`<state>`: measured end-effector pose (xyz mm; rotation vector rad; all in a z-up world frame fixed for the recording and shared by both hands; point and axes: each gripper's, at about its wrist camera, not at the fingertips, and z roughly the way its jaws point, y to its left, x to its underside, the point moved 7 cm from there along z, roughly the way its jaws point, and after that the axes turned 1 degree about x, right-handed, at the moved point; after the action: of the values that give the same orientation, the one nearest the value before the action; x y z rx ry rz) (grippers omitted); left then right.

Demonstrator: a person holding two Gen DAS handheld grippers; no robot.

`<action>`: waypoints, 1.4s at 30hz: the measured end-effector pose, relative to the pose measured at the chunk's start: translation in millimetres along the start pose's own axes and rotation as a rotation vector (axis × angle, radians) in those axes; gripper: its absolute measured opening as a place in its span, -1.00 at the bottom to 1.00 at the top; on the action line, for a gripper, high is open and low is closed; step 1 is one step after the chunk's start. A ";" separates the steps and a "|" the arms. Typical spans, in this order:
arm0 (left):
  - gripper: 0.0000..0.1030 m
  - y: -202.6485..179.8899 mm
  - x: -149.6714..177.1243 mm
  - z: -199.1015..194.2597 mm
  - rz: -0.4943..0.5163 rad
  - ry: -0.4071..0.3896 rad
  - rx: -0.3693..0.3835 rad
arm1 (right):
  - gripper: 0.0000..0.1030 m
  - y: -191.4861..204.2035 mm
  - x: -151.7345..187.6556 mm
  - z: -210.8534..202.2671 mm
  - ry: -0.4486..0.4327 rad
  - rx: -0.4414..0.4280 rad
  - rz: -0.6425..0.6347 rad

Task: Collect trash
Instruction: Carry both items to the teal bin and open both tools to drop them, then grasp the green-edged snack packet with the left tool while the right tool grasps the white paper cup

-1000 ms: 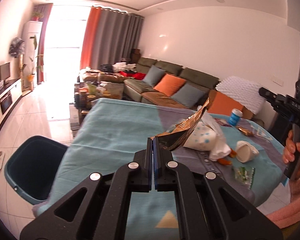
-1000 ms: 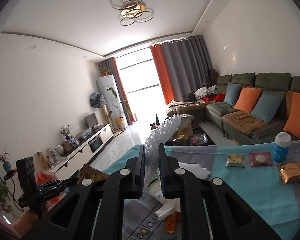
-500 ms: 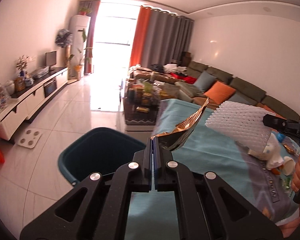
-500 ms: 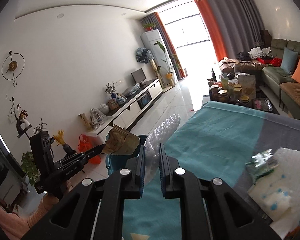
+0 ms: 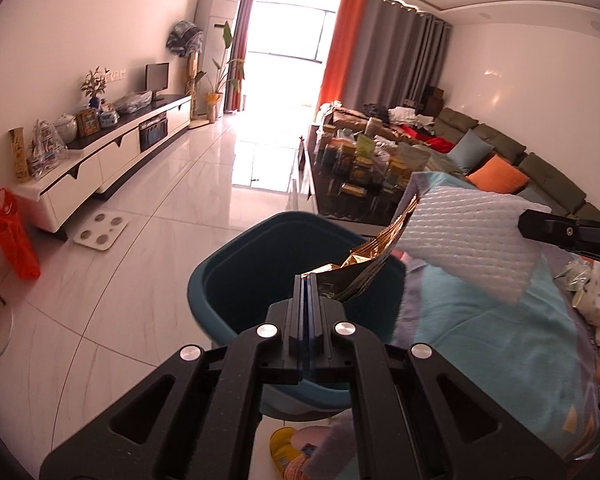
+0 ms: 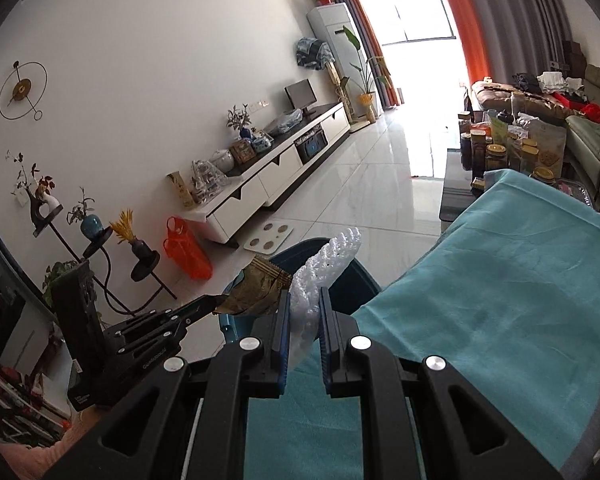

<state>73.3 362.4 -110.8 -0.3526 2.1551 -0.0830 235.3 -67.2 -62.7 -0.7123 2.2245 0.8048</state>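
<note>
Living room, tiled floor; teal bin (image 5: 260, 280) beside the cloth-covered desk (image 5: 492, 336). We note: left hand-held gripper (image 5: 309, 280) pinching a gold wrapper (image 5: 364, 268) over the bin; right hand-held gripper (image 6: 304, 312) clamping white foam netting (image 6: 324, 268) alongside.

— Any writing you can read here?

— Nothing legible. The left gripper (image 6: 216, 303) has a line of pale print along its body in the right wrist view, and a small white label lower down, but both are too small and blurred to make out.

— The jars (image 6: 496, 152)?

— They carry labels, but no word or number on them can be read.

— And the cloth (image 5: 480, 340)?

— In the left wrist view there are pale marks near its right edge that may be letters. I cannot tell what they say.
</note>
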 end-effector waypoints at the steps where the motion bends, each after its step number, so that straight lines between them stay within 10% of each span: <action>1: -0.97 2.5 0.9 3.2 -0.007 0.008 -0.007 | -0.77 0.3 0.1 7.1 0.010 0.010 0.000; 14: -0.90 0.7 12.9 74.8 -0.039 0.123 -0.097 | -0.58 8.9 4.5 94.3 0.197 0.040 0.047; 27: -0.39 -15.3 5.0 81.6 -0.055 0.073 -0.083 | -0.33 6.6 3.6 88.1 0.174 0.030 0.085; 42: 0.18 -149.6 1.7 -29.0 0.170 -0.099 0.251 | -0.02 2.3 -13.3 -53.5 -0.069 0.025 0.023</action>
<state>81.6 216.8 -66.8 -0.0275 2.0388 -0.2315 221.2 -99.7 -20.4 -0.6388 2.1806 0.7997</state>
